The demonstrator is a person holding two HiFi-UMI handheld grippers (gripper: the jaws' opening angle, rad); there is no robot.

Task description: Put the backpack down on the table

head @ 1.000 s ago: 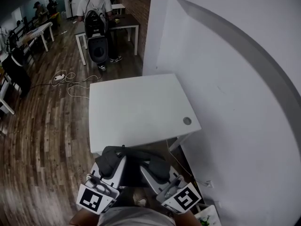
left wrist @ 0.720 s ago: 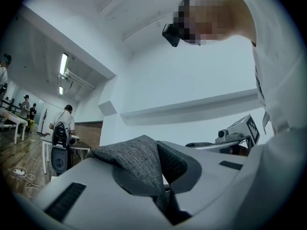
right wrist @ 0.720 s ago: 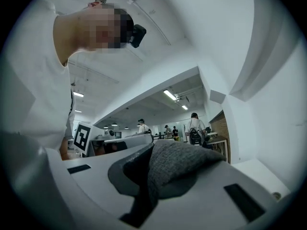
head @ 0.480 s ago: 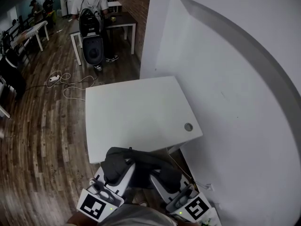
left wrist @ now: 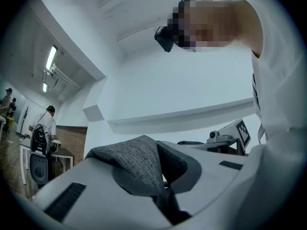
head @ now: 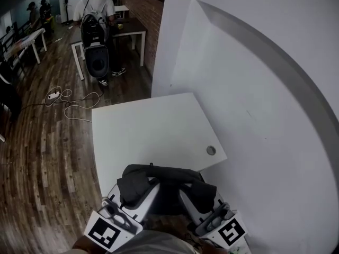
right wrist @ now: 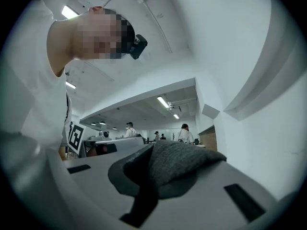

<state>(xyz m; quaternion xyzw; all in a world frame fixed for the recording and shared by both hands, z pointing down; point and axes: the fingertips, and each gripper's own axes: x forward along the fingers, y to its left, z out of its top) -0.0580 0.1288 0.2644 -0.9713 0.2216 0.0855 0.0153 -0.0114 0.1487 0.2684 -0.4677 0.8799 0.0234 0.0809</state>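
A white wall [head: 265, 89] fills the right side of the head view and runs close along the right edge of the table [head: 148, 131]. A wooden floor [head: 42, 157] lies open to the left of the table and stretches away to the far end of the room. There a person [head: 96, 7] stands at another table [head: 130, 28], well apart from this one.

The white tabletop spreads wide from its near edge to its far edge. Its far right corner sits just beside a corner of the wall.

The backpack [head: 164, 181], dark grey, hangs between the two tools at the table's near edge. Its top overlaps that edge in the head view. Whether it touches the table cannot be told.

The left gripper [left wrist: 160, 190] has its jaws pressed together on a fold of the backpack's grey cloth. The right gripper [right wrist: 144, 190] is clamped on another fold the same way. The two sit side by side, near each other.

A loose cable [head: 71, 102] lies on the floor past the table's far left corner. A small round hole [head: 211, 151] sits in the tabletop near its right corner.
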